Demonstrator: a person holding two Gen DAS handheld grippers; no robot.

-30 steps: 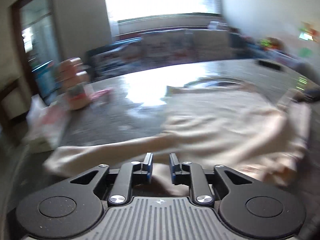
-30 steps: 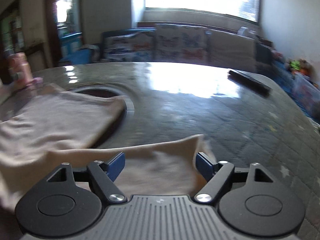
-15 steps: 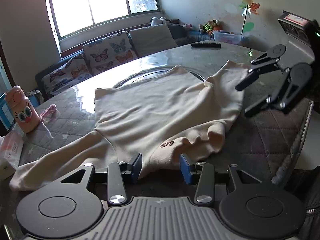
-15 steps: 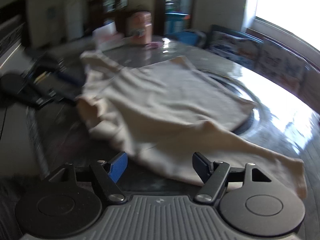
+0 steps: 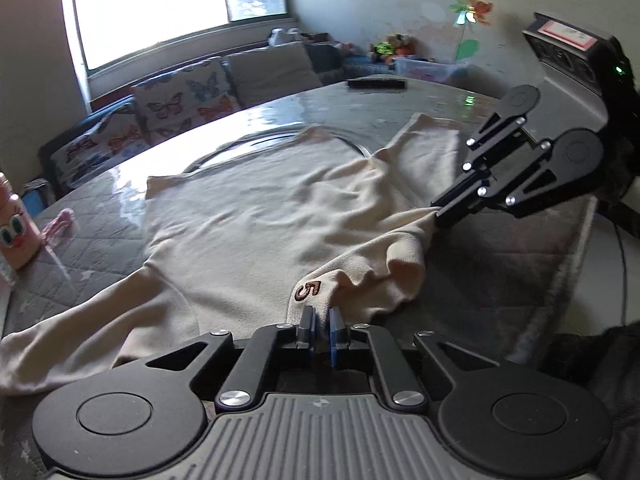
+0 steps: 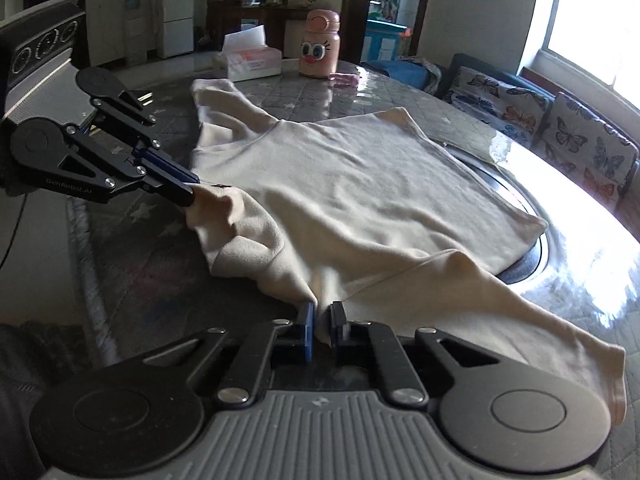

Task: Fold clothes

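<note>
A cream long-sleeved sweater (image 5: 256, 232) lies spread on the round table, sleeves out to both sides; it also shows in the right wrist view (image 6: 360, 184). My left gripper (image 5: 320, 320) is shut on the sweater's near edge beside a brown "5" mark (image 5: 307, 290). My right gripper (image 6: 321, 318) is shut on the same edge further along, by the shoulder. Each gripper shows in the other's view: the right gripper (image 5: 438, 214) and the left gripper (image 6: 191, 196), both pinching cloth. The fabric bunches between them.
The table (image 5: 496, 280) has a quilted grey cover and a glass turntable (image 6: 532, 216). A pink cartoon bottle (image 6: 320, 50), a tissue box (image 6: 250, 62) and a pink string (image 5: 58, 222) are on one side. A dark remote (image 5: 376, 83) lies at the far edge. A butterfly-cushion sofa (image 5: 180, 100) stands behind.
Both grippers were open above the sweater's edge half a second ago; now both have closed on the fabric, and the cloth between them has bunched up.
</note>
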